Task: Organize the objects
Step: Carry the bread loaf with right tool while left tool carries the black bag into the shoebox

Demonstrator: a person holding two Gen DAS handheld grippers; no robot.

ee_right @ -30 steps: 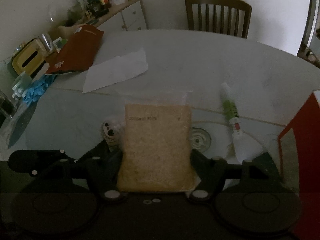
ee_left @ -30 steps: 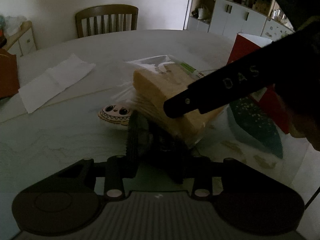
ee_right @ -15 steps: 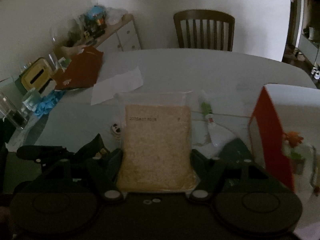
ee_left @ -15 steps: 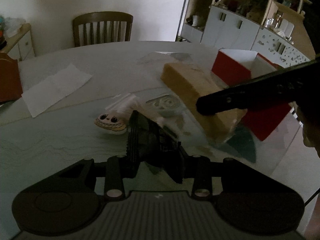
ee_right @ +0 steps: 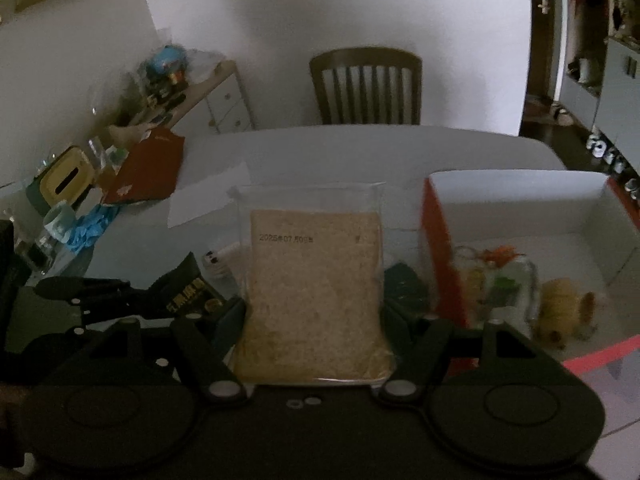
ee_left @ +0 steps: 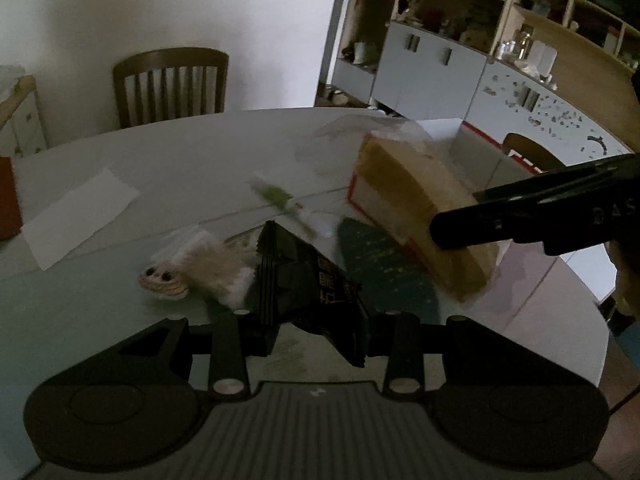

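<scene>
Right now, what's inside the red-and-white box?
In the right wrist view the box holds a clear packet with orange and green contents and a yellowish item, both blurred. Its red near wall hides the left floor.

We saw far desk (ee_right: 360, 148) bare, open for passing; red box wall (ee_right: 438, 248) blocked right side; tube (ee_left: 280, 204), owl toy (ee_left: 164, 282) cluttered middle.

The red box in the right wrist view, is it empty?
No. The red box is open, and a clear packet and a yellowish item lie on its white floor.
</scene>
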